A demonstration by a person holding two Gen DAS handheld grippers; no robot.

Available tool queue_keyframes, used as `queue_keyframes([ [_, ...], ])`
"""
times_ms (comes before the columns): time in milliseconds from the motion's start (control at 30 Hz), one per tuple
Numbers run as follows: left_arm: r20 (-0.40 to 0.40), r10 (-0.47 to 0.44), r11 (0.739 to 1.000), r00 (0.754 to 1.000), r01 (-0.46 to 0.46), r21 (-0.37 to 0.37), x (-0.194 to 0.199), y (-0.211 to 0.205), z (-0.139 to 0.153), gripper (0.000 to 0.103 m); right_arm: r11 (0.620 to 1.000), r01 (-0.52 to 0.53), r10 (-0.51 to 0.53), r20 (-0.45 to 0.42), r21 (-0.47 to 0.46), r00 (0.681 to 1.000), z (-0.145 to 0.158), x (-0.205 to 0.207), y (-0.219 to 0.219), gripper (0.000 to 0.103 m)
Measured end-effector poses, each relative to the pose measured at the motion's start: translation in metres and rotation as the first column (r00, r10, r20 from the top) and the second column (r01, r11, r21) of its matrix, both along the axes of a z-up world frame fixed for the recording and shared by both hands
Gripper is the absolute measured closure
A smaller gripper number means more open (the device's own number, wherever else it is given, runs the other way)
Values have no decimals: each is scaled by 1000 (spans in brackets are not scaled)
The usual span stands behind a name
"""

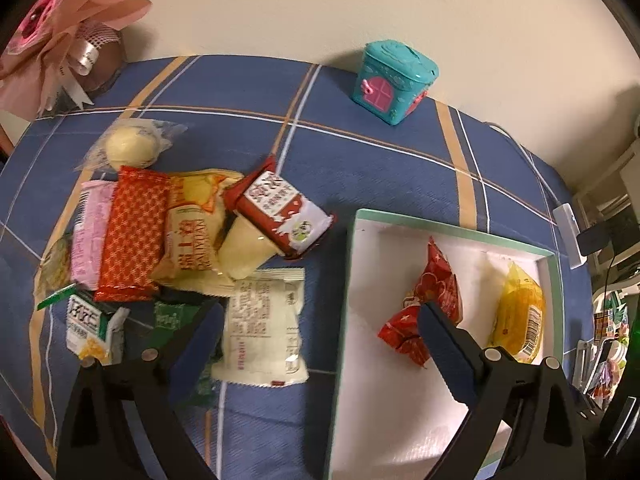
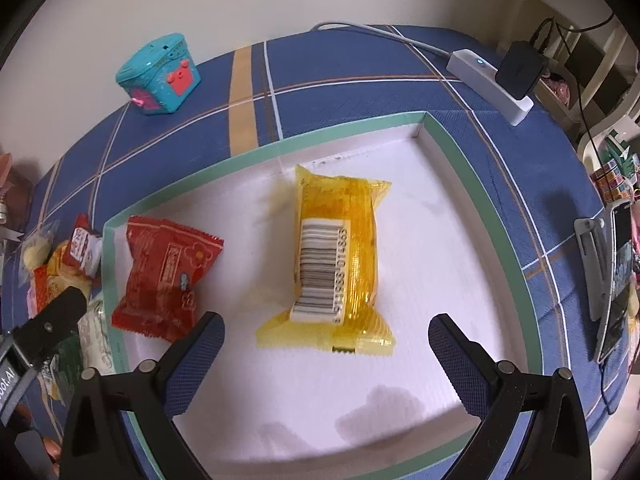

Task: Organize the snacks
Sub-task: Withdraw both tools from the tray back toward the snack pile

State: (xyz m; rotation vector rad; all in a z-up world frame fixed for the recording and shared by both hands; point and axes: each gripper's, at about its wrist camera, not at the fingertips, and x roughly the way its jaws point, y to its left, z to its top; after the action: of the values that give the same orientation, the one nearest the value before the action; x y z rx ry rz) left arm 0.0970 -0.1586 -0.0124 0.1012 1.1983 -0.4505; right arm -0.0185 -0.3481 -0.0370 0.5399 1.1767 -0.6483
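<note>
Here a blue plaid tablecloth [image 1: 360,160] meets a cream wall [image 1: 360,8].

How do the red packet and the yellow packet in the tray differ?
The red packet is opaque with crumpled, flared ends; the yellow packet is translucent and shows a white barcode label. The red packet lies by the tray's left wall, the yellow packet nearer the middle. Both lie flat, apart, ungripped.

Bare floor of the tray [image 2: 440,240] lies right of the yellow packet [image 2: 336,264]; red packet [image 2: 164,276] crowds its left.
</note>
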Motion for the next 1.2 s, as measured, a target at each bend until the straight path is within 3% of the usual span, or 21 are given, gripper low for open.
queue_keyframes([
  [200, 47, 30, 999, 998, -31, 20, -4, 20, 5, 6, 1000, -10, 10, 2, -2, 1000, 6, -7, 13, 0],
  [500, 120, 61, 990, 991, -76, 122, -13, 49, 9, 6, 997, -72, 73, 26, -9, 997, 13, -13, 43, 0],
  [833, 88, 135, 979, 987, -147, 143, -14, 84, 1, 6, 993, -116, 114, 86, 22, 990, 18, -18, 75, 0],
  [1200, 90, 241, 955, 966, -253, 157, -7, 143, 15, 6, 980, -171, 151, 180, 103, 972, 27, -12, 111, 0],
])
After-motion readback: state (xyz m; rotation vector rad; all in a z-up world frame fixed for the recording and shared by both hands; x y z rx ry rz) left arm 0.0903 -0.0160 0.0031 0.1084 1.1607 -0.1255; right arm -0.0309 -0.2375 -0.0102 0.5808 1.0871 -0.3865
